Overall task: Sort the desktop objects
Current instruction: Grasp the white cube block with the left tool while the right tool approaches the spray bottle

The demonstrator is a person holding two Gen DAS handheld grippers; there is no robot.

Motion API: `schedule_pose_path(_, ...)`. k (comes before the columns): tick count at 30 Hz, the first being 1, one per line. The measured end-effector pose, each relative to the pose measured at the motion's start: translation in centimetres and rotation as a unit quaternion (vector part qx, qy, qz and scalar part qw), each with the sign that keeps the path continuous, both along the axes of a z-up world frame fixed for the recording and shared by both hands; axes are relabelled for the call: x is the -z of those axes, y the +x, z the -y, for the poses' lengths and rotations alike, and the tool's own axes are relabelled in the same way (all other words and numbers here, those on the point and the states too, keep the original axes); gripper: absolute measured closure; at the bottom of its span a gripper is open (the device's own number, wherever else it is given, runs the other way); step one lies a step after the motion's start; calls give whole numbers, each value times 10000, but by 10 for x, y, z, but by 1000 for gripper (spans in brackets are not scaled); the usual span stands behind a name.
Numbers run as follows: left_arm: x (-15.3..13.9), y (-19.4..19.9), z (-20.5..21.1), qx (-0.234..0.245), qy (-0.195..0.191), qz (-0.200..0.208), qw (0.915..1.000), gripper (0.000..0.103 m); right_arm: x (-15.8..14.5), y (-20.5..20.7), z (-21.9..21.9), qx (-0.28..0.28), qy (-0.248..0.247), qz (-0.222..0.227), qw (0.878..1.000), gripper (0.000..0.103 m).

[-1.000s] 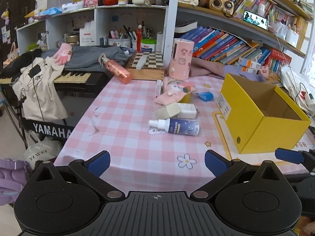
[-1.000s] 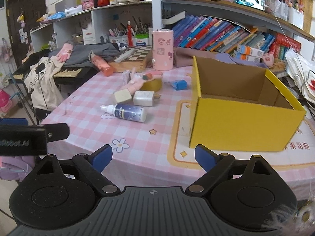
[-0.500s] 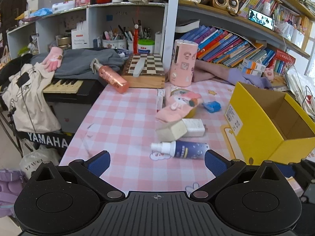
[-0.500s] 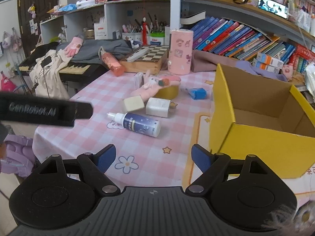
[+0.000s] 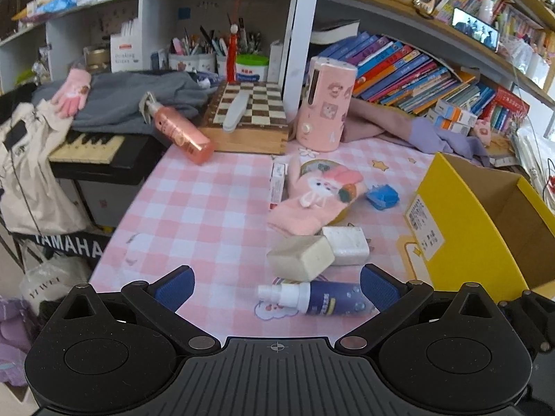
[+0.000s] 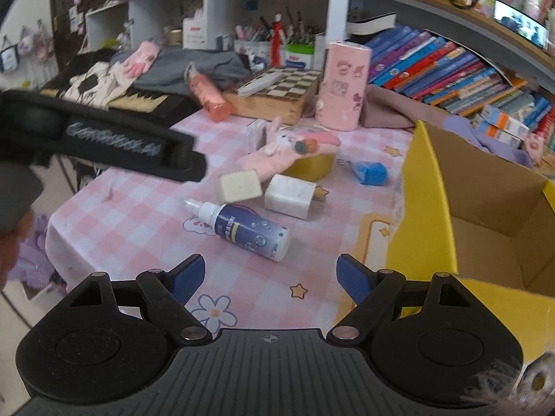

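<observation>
A blue spray bottle lies on the pink checked tablecloth. Beyond it lie a beige block, a white block, a pink bunny glove and a small blue object. An open yellow box stands at the right. My left gripper is open and empty, just short of the bottle. My right gripper is open and empty, near the bottle and the box.
A pink cylinder, a chessboard box and a lying pink bottle sit at the back. Shelves of books rise behind. A keyboard stands left of the table. The left gripper's body crosses the right wrist view.
Both grippers have moved forward over the table toward the bottle and blocks. Their jaws have stayed open. The objects have not moved.
</observation>
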State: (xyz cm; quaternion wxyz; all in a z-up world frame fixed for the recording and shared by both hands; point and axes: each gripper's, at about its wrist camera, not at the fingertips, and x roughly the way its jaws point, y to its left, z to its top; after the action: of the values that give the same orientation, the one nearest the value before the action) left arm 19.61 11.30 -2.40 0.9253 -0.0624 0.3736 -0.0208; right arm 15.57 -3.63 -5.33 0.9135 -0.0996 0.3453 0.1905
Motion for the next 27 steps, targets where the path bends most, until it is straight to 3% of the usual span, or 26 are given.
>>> schedule_pose_path(12, 26, 60, 14, 374, -137, -448, 9982, 2, 26, 43, -17, -576, -298, -346, 9973, 20)
schedule_pose_path(16, 40, 75, 18, 477, -125, -786, 9957, 12, 35, 56, -23, -698, -288, -482, 9960, 20)
schedule_pose_path(22, 53, 87, 17, 388, -202, -980, 9942, 18, 36, 64, -26, -796, -212, -511, 9953, 20)
schedule_pose_path(24, 57, 92, 17, 388, -218, -1045, 9935, 27, 37, 66, -28, -816, -224, -509, 9951, 20)
schedule_pose_path(25, 59, 95, 17, 431, -224, -1106, 9927, 37, 37, 68, -29, -828, -236, -519, 9949, 20)
schedule_pose_path(27, 60, 97, 16, 481, -341, -1170, 9914, 42, 38, 70, -31, -838, -262, -520, 9948, 20)
